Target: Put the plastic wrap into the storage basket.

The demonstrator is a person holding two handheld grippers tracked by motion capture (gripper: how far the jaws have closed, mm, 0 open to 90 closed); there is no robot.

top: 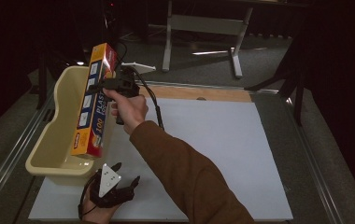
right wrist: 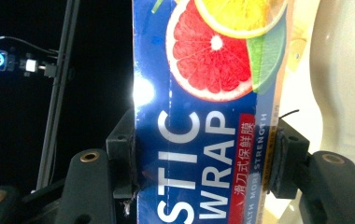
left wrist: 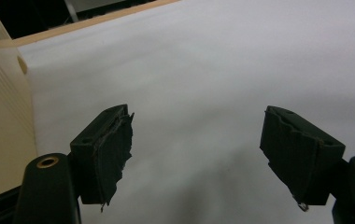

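Plastic-wrap box [top: 93, 100], a long orange and blue cardboard carton, is held in the air over the cream plastic tub [top: 59, 133] at the left edge of the table, tilted so its lower end dips inside the tub and its upper end leans away from the person. The right gripper [top: 115, 84] clamps it across its width near the upper part, and in the right gripper view both black jaws press flat against the two long edges of the carton [right wrist: 208, 116]. On that face large white letters read "STIC WRAP", a red strip beside them carries Chinese characters, and small white print along the edge ends in "MORE STRENGTH"; above the words sit pictures of a cut pink grapefruit, a lemon slice and a lime wedge. In the high view the orange side shows "100" and part of "PLAST" running along its length. The left gripper [top: 122, 179] rests low at the near edge of the white table sheet [top: 222, 149], just beside the tub's near corner, its jaws spread wide apart with nothing between them.
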